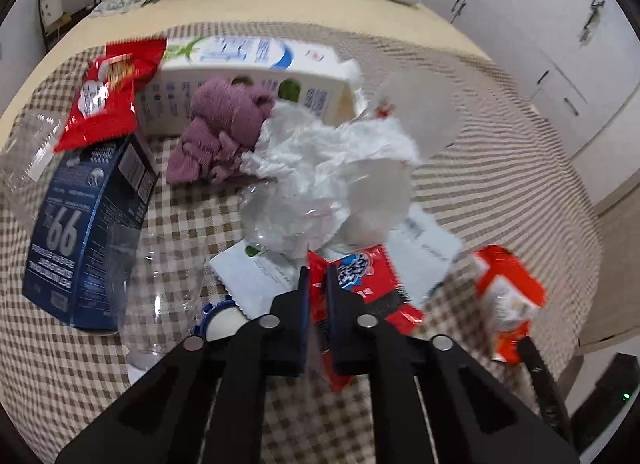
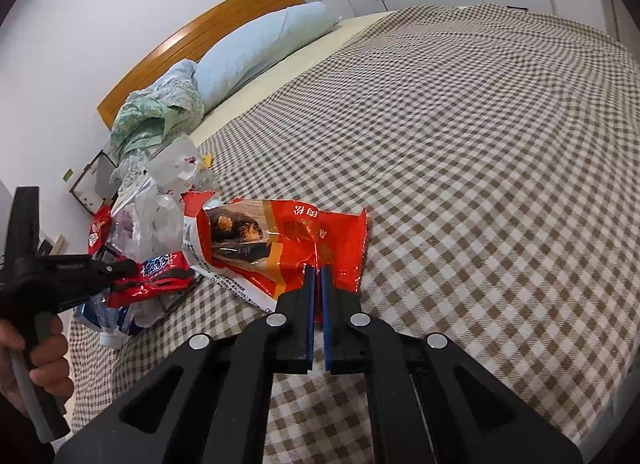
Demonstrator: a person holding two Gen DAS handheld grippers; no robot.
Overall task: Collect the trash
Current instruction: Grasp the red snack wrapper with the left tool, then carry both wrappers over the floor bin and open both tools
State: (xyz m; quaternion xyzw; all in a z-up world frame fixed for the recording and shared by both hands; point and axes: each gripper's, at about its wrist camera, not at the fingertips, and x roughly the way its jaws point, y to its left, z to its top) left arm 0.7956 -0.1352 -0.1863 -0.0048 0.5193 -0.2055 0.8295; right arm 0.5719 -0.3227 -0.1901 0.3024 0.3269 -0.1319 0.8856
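Note:
In the left wrist view my left gripper (image 1: 318, 274) is shut on a red snack wrapper with a blue logo (image 1: 368, 280), low over the pile of trash on the bed. The right wrist view shows that gripper (image 2: 122, 266) from the side, with the same red wrapper (image 2: 160, 276) in its jaws. My right gripper (image 2: 318, 270) is shut on the edge of an orange-red food wrapper (image 2: 280, 236) that lies spread on the checked cover. The orange-red wrapper (image 1: 508, 292) also shows at the right of the left wrist view.
The pile holds a dark blue carton (image 1: 80, 224), a white box (image 1: 256, 64), a purple cloth (image 1: 224, 128), crumpled white paper and clear plastic (image 1: 320, 156), a clear bottle (image 1: 160, 264) and a red chip bag (image 1: 108, 96). A pillow (image 2: 260, 48) lies by the headboard. A hand (image 2: 32, 360) holds the left gripper.

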